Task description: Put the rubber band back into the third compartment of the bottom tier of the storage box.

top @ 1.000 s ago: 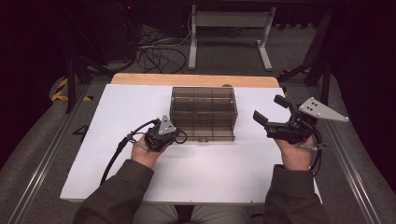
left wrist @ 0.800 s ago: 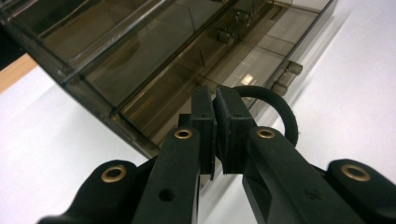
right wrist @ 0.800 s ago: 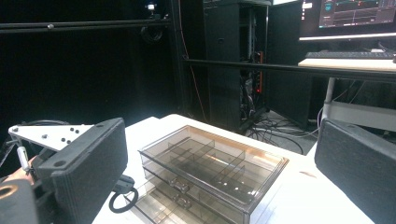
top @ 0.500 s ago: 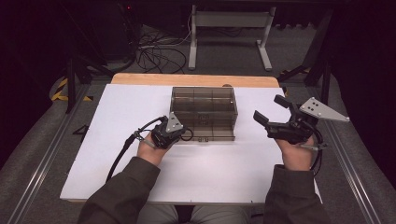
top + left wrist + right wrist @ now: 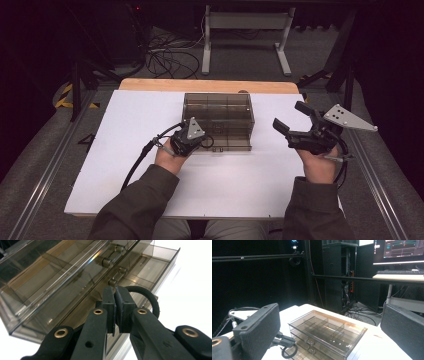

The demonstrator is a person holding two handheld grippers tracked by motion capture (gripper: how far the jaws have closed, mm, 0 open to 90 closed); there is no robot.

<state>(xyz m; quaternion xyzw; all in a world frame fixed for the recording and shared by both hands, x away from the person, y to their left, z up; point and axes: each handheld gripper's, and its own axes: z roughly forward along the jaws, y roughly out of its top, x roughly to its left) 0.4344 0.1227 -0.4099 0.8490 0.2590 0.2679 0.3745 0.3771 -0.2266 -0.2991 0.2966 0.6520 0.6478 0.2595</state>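
A smoked clear drawer box stands at the middle of the white table. My left gripper is at the box's front left corner, its jaws shut. In the left gripper view the pads meet just before a drawer handle, and a black ring loops out from between them. The lowest drawer looks pulled out a little. My right gripper hovers to the right of the box, open with nothing between its fingers. The right gripper view shows the box and the ring hanging under the left gripper.
The table's wooden far edge runs behind the box. Cables and a stand's legs lie on the floor beyond it. A cable trails from the left gripper across the table. A monitor and keyboard sit behind.
My left hand has moved right and slightly away from me, up to the box's front. The right hand has stayed in place.
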